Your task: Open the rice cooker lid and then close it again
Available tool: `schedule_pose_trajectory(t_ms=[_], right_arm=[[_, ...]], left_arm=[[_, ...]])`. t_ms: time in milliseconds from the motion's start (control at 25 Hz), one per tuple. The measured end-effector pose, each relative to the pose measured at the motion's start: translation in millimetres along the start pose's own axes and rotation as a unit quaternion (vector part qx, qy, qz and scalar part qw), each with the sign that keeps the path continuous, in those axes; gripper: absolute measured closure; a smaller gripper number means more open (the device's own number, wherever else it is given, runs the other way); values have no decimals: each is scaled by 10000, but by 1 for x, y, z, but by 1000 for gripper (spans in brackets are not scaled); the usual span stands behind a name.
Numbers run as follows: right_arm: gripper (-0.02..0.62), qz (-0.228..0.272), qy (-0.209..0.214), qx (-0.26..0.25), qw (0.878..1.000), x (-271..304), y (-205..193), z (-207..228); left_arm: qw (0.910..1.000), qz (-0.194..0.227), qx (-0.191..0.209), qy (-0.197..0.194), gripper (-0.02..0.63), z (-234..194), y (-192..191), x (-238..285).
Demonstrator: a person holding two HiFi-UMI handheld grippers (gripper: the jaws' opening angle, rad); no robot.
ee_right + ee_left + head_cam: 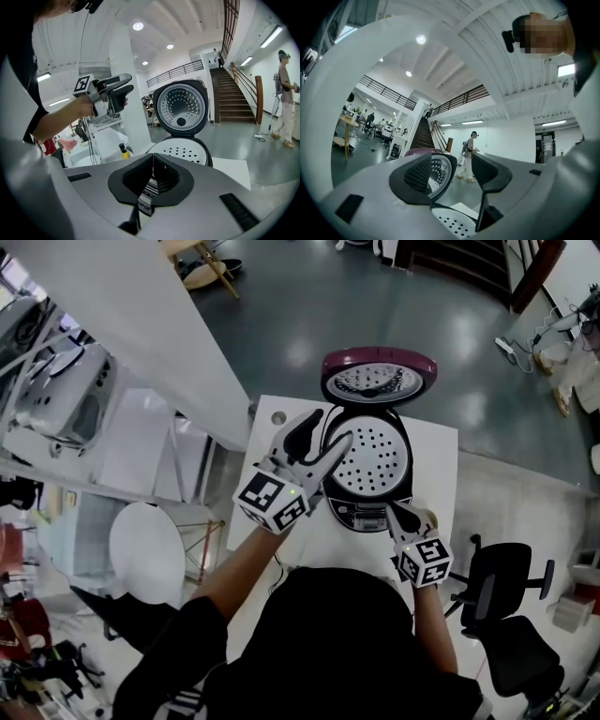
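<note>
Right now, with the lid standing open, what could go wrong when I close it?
1. The rice cooker stands near the far edge of the table; a backward push on the upright lid from the open left gripper might slide it that way.
2. The shut right gripper sits close at the cooker's front, so a dropping lid could strike it.

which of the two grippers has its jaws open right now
The left hand-held gripper, held up by the rice cooker: its jaws stand apart with nothing between them. The right hand-held gripper, at the cooker's front, has its jaws together.
</note>
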State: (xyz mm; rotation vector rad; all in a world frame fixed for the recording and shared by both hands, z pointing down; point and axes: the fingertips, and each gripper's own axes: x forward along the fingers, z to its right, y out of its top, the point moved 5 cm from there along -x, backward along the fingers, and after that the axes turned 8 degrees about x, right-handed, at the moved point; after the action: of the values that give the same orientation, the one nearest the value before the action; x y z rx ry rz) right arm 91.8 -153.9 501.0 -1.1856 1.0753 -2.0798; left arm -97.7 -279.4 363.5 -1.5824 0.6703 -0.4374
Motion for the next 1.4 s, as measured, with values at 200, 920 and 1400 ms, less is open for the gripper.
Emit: schedule_pose_trajectory(t_ms=[200, 920, 1400], right_arm=[[595, -64, 90, -110, 9999, 5, 6, 2], [595, 33, -92, 348, 9993, 13, -6, 18], [595, -122, -77, 543, 9984, 20, -16, 24]], left_arm=[[9996, 47, 281, -67, 359, -14, 18, 27], [9953, -417, 855, -187, 359, -86, 31, 104], [9936, -1017, 323, -372, 359, -113, 5, 130]])
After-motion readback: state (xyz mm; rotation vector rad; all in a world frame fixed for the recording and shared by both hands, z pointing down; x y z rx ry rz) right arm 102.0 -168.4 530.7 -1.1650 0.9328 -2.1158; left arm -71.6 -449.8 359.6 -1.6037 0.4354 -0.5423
